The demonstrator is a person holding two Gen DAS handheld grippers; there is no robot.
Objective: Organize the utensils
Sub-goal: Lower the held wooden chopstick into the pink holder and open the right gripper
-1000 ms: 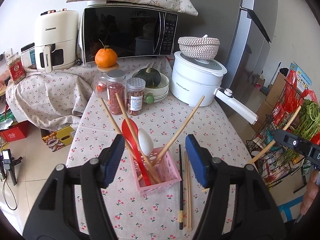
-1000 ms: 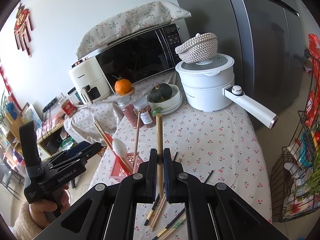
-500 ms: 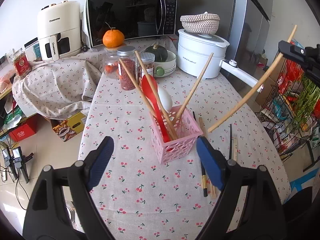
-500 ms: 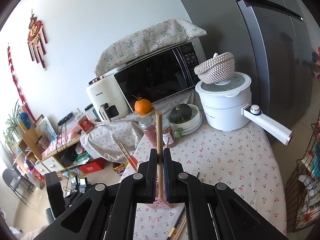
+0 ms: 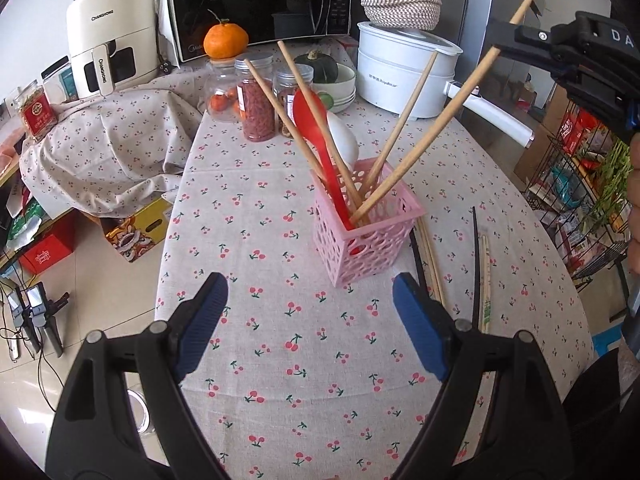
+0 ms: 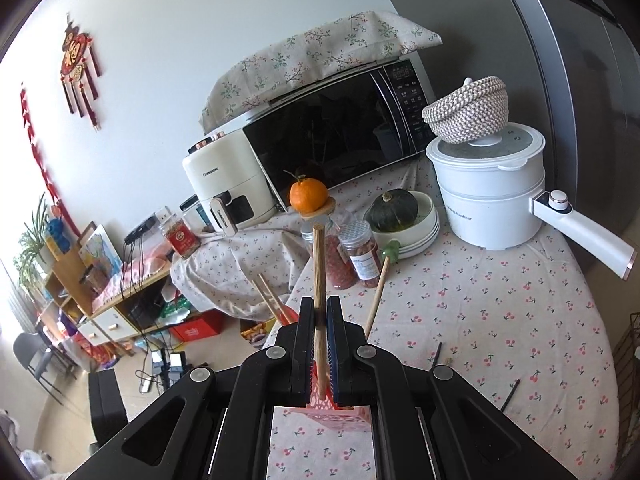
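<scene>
- The table (image 5: 280, 360), under a cherry-print cloth, is crowded at its far end with a microwave (image 5: 256, 0), a white pot (image 5: 400, 76) and jars (image 5: 258, 100); the working space is the near half.
- The pink basket (image 5: 368, 236) stands mid-table, already holding a red spoon (image 5: 320, 140), a white spoon and several chopsticks.
- The left gripper (image 5: 306, 312) hangs just short of the basket, jaws wide apart and empty; it is judged best closed on the basket's sides to steady it.
- The right gripper (image 6: 320, 344) is clamped on one wooden chopstick (image 6: 319, 280), whose lower end is already inside the basket.
- The stick is best let go only once its tip is seated, so the light basket is not tipped.
- Loose chopsticks (image 5: 484, 272), dark and wooden, lie on the cloth right of the basket, still to be collected.
</scene>
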